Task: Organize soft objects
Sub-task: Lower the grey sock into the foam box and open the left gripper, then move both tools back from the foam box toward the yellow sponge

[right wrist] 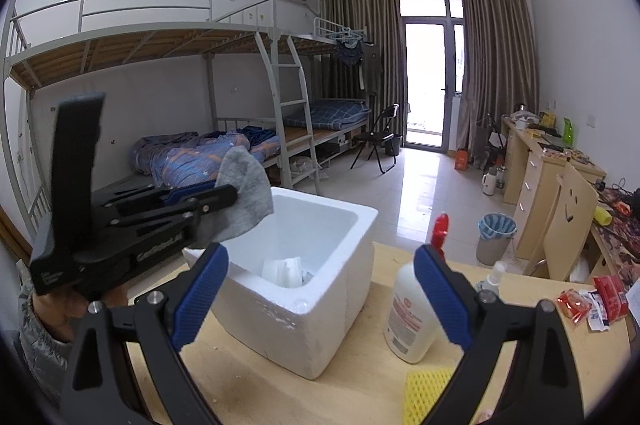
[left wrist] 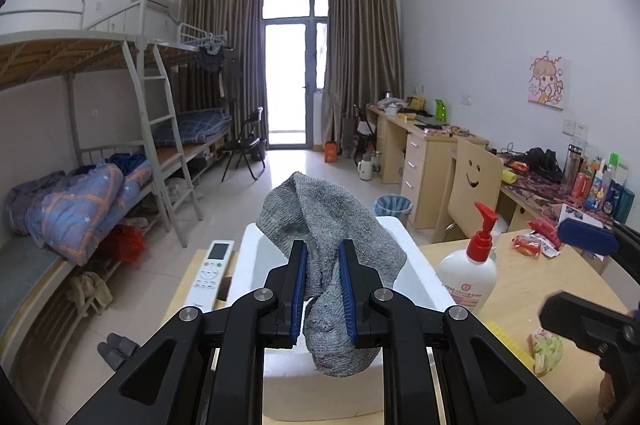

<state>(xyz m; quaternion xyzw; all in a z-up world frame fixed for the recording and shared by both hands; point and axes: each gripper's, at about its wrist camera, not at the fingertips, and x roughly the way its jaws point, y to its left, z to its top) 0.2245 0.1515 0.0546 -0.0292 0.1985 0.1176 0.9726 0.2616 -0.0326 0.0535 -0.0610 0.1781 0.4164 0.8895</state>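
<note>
With the left gripper (left wrist: 323,289) clamped on the grey knit sock (left wrist: 332,225) above the white foam box (right wrist: 320,289) and the right gripper (right wrist: 320,301) spread empty, centre the sock over the opening, probably lowering before release.

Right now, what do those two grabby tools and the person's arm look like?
Both tools are black, angular plastic. The left gripper and right gripper have linked arms with round silver pins and ribbed blue pads lining the jaws. The left one has a tall flat black handle and faint white lettering along its side. The sleeve is grey and quilted.
</note>
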